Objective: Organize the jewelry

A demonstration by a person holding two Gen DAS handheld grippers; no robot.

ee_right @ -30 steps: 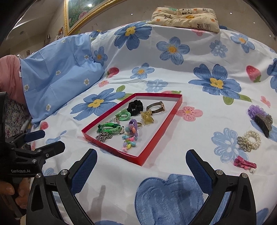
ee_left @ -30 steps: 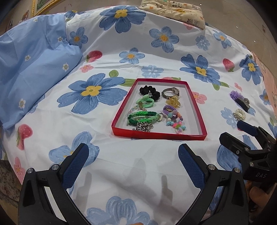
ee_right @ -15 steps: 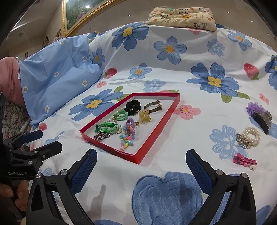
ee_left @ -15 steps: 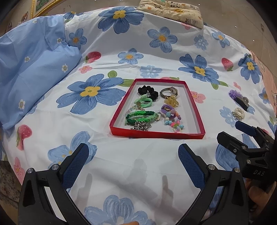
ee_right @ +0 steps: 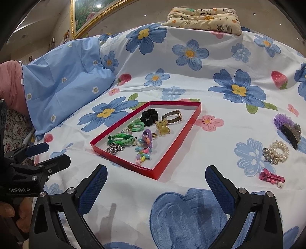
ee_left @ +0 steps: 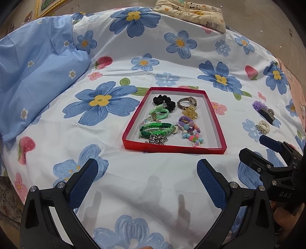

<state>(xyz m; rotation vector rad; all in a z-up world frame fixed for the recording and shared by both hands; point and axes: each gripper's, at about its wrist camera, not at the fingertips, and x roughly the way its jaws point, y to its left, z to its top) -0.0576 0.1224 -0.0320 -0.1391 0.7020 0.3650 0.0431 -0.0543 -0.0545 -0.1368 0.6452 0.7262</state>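
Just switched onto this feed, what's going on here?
Jewelry is being sorted on a flowered bedspread. Both tongs, left and right, hover open and empty. The red tray already holds scrunchies, bracelets and a watch. Off to the right, a pearl bracelet, a pink clip and a dark hair claw lie outside it.

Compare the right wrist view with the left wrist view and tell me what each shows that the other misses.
Only the right wrist view shows the pink hair clip lying on the bedspread and the gold-framed picture. Only the left wrist view shows the watch's face. Both show the red tray of jewelry, the pearl bracelet, the dark claw clip, and both tongs open and empty: left, right.
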